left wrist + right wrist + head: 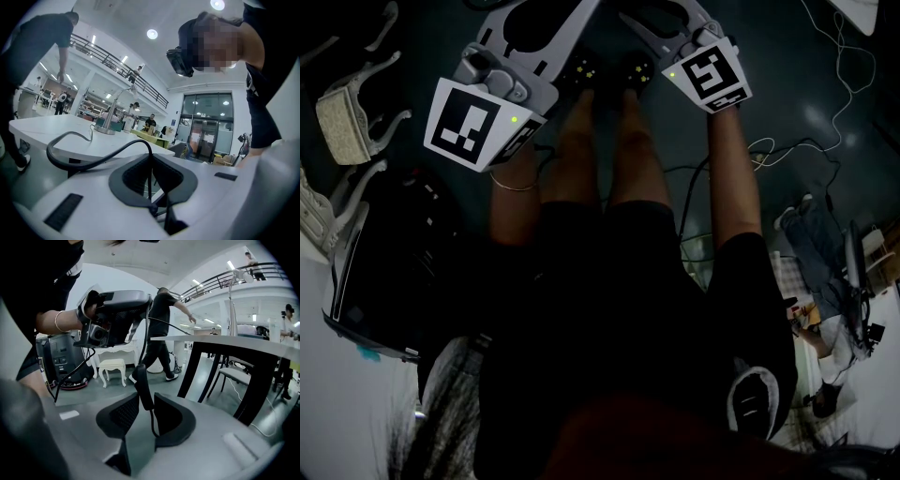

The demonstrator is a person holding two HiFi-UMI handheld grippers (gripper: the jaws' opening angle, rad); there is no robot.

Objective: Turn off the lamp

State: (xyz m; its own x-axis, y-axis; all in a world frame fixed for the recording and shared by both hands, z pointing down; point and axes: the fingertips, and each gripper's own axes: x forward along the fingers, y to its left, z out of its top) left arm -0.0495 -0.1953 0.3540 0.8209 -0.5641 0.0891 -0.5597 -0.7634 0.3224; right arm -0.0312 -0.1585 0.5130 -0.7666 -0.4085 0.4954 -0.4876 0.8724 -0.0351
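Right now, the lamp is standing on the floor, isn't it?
Not quite. The lamp is standing on the white table, not on the floor. The left gripper view shows its round base sitting on the tabletop.

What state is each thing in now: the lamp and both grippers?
Lamp: upright on table; lit or unlit, cannot tell.
Left gripper: fingers shut on cable.
Right gripper: fingers apart, thick cable between them.
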